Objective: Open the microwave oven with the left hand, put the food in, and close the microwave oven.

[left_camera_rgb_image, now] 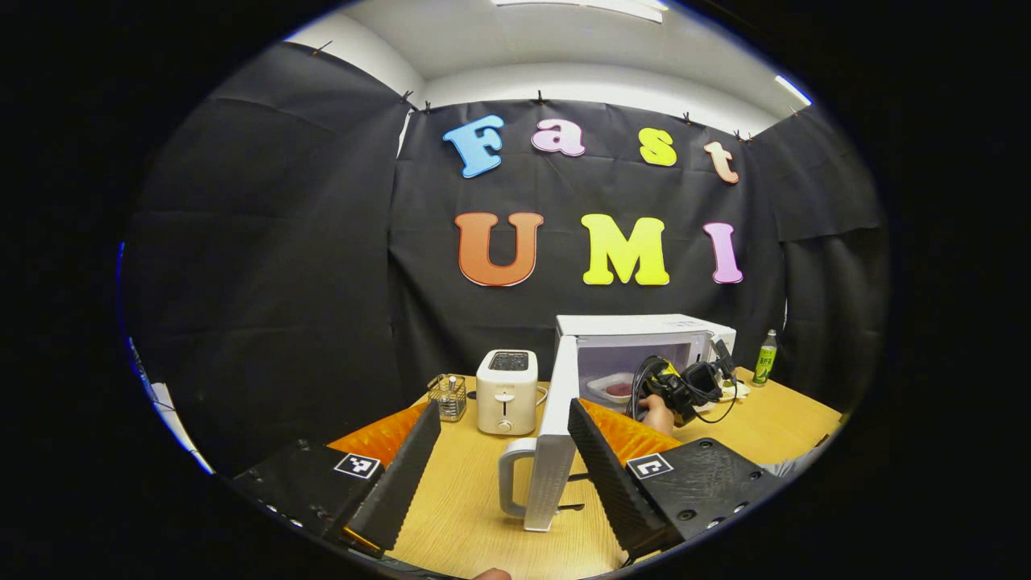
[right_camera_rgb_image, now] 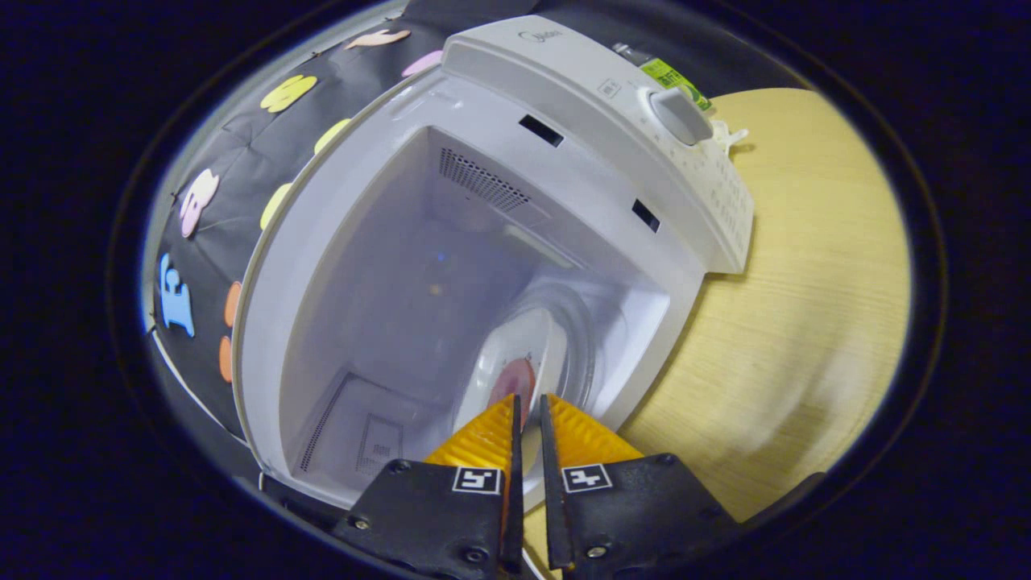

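While your right gripper [right_camera_rgb_image: 527, 411] reaches into the microwave [right_camera_rgb_image: 499, 242], its two orange fingers stand almost together, pinching the near rim of the white plate [right_camera_rgb_image: 515, 354]. That plate carries a reddish piece of food [right_camera_rgb_image: 514, 379] and sits on the glass turntable inside the cavity. The view is rolled to one side, so the oven looks tipped and the wooden table [right_camera_rgb_image: 805, 306] rises at the right; the control knob [right_camera_rgb_image: 678, 115] sits on the panel near the top.

In the left gripper view, your right hand [left_camera_rgb_image: 656, 412] holds that gripper [left_camera_rgb_image: 685, 385] level at the oven mouth, with its cable looping beside it. The plate [left_camera_rgb_image: 616, 388] lies just inside the microwave [left_camera_rgb_image: 644, 338].

Your left gripper [left_camera_rgb_image: 503, 435] hangs back from the oven, its fingers spread wide and holding nothing. Between them stands the open door [left_camera_rgb_image: 556, 435], swung out edge-on towards you, its white handle [left_camera_rgb_image: 511, 479] on the left side; neither finger touches it.

Left of the door a white toaster [left_camera_rgb_image: 506, 391] stands on the table [left_camera_rgb_image: 467, 499], with a small clear jar [left_camera_rgb_image: 449, 396] just beside it. A green bottle [left_camera_rgb_image: 765, 357] stands right of the microwave, near the back edge.
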`<state>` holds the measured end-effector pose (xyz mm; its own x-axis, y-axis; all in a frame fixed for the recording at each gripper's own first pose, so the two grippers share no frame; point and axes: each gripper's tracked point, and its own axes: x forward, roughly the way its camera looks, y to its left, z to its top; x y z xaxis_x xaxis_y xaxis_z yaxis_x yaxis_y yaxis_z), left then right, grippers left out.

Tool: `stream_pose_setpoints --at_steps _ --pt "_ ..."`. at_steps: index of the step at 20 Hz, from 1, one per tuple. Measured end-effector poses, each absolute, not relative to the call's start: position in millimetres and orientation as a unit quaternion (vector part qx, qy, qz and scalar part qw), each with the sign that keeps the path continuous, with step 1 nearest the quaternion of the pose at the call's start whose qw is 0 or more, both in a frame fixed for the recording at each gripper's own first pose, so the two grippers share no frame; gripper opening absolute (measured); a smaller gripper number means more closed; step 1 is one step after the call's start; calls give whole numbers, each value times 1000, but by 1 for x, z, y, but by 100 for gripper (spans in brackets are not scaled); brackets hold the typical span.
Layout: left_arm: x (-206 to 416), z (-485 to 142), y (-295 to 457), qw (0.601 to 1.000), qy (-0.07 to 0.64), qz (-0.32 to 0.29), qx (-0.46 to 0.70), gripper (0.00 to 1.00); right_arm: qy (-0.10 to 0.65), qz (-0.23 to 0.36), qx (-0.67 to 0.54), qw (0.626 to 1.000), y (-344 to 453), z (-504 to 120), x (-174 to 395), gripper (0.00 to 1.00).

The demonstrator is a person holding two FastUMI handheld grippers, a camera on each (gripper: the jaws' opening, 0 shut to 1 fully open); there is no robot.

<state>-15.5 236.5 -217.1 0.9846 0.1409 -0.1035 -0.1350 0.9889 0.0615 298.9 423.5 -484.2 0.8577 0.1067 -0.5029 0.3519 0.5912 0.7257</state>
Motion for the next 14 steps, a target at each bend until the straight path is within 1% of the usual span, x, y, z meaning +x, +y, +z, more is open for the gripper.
stream_pose_setpoints --at_steps 2,3,4,5,6,7,8,9,10,11,14 --pt "-27 -209 234 996 46 66 34 95 250 -56 427 867 428 -482 298 24" --pt "-32 -206 230 997 39 62 36 95 250 -46 411 876 429 -480 296 21" --pt "-38 -203 226 997 33 58 36 95 244 -38 404 881 430 -478 295 40" --pt "-42 -202 224 997 29 56 36 84 249 -34 387 887 430 -481 291 37" --pt "-46 -200 223 998 25 55 35 84 259 -37 371 891 426 -485 284 43" --pt "-51 -198 222 998 22 55 32 84 263 -35 362 894 424 -486 279 55" --pt "-54 -198 220 998 23 55 28 84 264 -33 352 897 420 -485 272 60" --pt "-57 -198 219 998 23 54 23 95 263 -26 341 902 416 -481 266 75" --pt "-60 -199 219 998 23 53 21 95 257 -17 327 909 412 -475 260 72" --pt "-63 -200 220 998 22 53 20 95 250 -10 310 917 406 -469 253 85" --pt "-66 -210 229 996 31 72 33 95 213 25 266 940 394 -437 230 88"
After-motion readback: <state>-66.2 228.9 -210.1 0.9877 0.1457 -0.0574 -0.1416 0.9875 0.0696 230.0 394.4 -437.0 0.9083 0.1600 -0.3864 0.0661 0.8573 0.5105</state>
